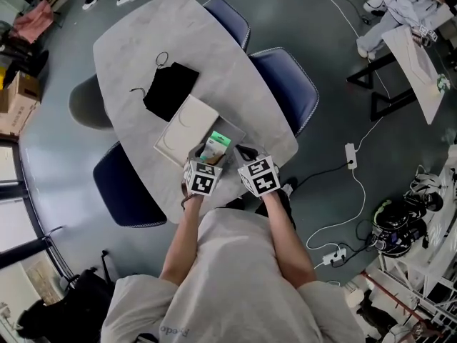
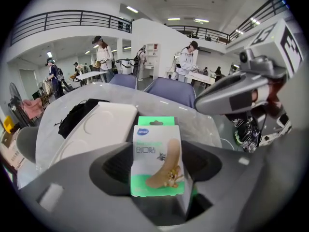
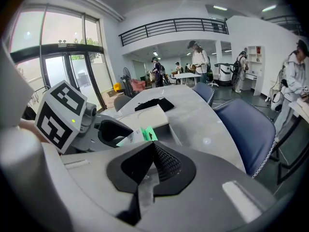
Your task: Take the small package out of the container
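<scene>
A small green and white package with a plaster printed on it stands upright between the pads of my left gripper, which is shut on it. In the head view the package is held just above the table's near edge, in front of the left gripper. Beside it on the table lies the flat white container, with round dents in its top. My right gripper is shut on nothing, close to the right of the left one. From it I see the package's green edge.
A black pouch lies beyond the container on the grey table. Blue chairs stand on both sides and a grey chair at the left. Cables and a power strip lie on the floor at the right.
</scene>
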`<action>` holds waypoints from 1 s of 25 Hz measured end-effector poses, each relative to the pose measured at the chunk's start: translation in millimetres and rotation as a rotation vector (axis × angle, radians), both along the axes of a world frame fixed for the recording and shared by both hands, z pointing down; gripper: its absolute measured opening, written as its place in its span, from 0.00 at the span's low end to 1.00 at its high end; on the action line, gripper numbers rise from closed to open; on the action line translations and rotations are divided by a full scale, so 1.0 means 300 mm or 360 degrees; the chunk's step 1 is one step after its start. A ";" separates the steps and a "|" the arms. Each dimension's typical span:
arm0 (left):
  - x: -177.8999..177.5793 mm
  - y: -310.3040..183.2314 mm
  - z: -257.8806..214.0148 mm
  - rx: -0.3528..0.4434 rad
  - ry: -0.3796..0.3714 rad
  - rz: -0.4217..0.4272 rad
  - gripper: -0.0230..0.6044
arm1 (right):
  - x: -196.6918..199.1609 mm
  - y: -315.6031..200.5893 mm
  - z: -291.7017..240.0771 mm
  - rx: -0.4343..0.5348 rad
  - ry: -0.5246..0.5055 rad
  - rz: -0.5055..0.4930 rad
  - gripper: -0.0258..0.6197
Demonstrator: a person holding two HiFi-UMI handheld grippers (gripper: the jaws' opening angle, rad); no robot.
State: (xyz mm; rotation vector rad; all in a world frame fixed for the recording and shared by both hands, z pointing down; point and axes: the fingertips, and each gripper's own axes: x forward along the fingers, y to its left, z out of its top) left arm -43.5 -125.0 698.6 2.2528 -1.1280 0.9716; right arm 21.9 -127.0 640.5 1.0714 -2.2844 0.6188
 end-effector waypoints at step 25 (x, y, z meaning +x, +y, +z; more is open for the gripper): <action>-0.075 -0.026 -0.182 0.0149 0.0433 -0.0162 0.60 | 0.008 -0.009 -0.029 0.0004 -0.0148 0.0091 0.04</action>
